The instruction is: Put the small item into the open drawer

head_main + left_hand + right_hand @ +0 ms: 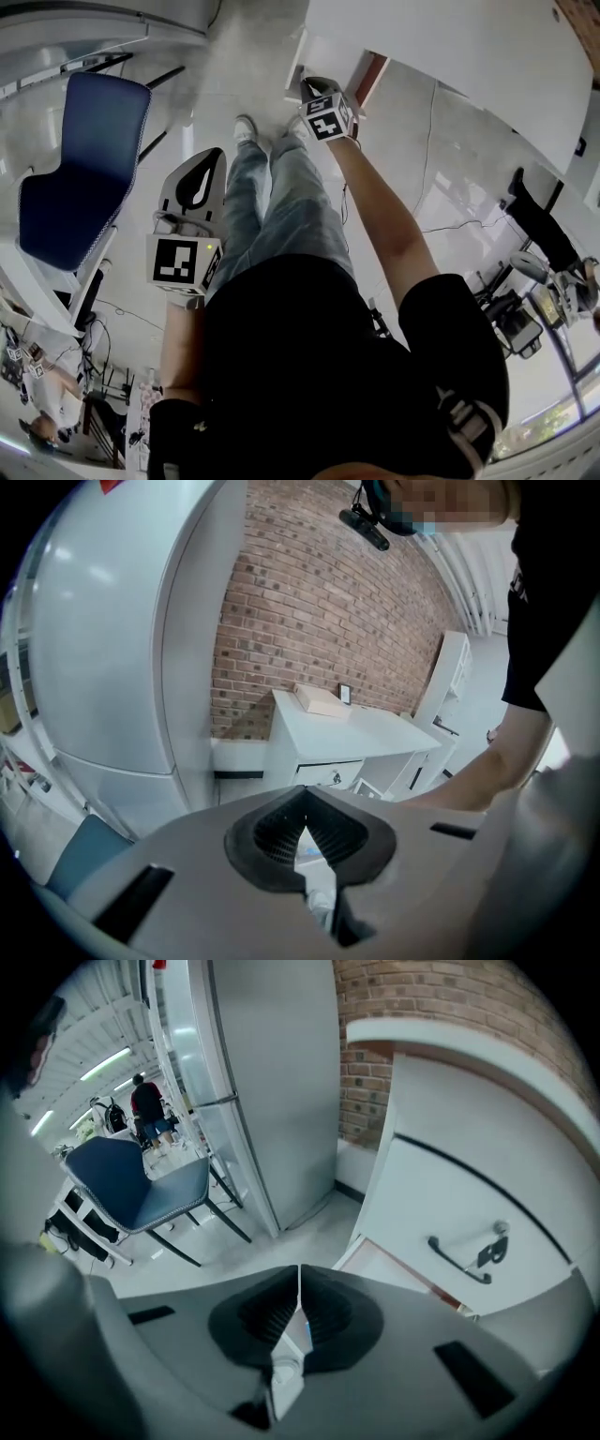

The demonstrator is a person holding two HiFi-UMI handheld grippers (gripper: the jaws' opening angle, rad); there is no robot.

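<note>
Pinching nothing, the left hand-held gripper is closed — only its view shows the box atop the cabinet.

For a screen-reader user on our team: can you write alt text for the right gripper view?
The right claw, shut and empty, hangs near an open drawer at the foot of a white cabinet with a bar handle. A blue chair and a tall grey unit stand at left, brick wall behind.

Backed by a red brick wall: white cabinet right, tall grey refrigerator left, blue chair on pale glossy floor.
</note>
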